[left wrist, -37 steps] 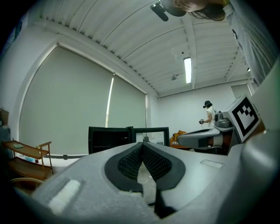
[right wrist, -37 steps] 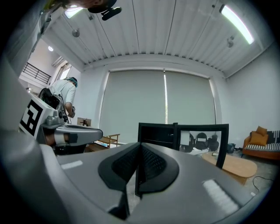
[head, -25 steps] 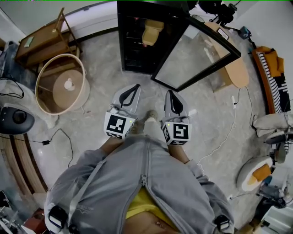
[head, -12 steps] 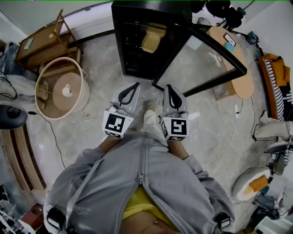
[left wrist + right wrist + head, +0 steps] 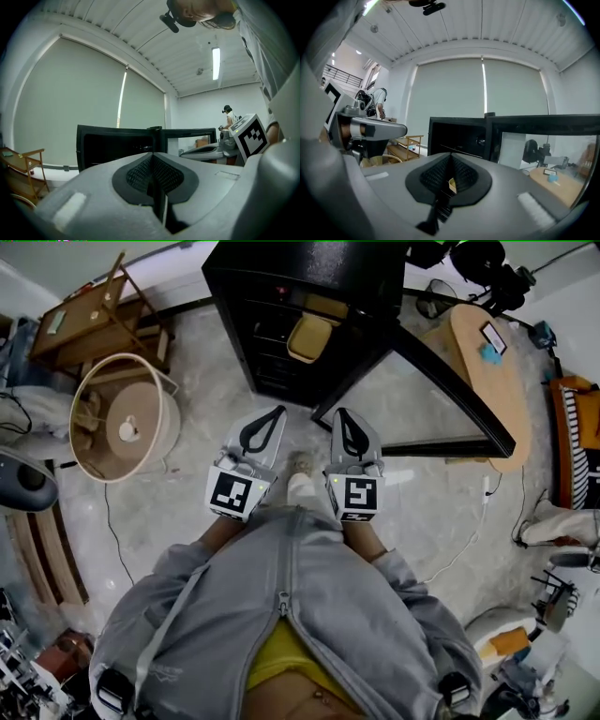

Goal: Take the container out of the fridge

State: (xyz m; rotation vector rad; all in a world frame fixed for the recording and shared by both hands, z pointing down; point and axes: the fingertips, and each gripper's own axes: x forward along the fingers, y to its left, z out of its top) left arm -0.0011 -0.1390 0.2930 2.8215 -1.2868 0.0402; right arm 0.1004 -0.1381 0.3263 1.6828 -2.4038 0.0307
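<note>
Closer now, the fridge (image 5: 309,268) shows a tan rounded-square container (image 5: 309,337).

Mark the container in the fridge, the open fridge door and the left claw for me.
container (image 5: 307,337): head view, its top face.
fridge door (image 5: 405,395): head view, the glass pane.
left claw (image 5: 277,414): head view, between its shut fingertips.

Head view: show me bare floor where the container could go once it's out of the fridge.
Bare floor lies between the round shade and the left gripper, and between the fridge and both grippers. Right of the right gripper, below the open door, it is free up to a white cable. Cables and furniture crowd the left edge.
</note>
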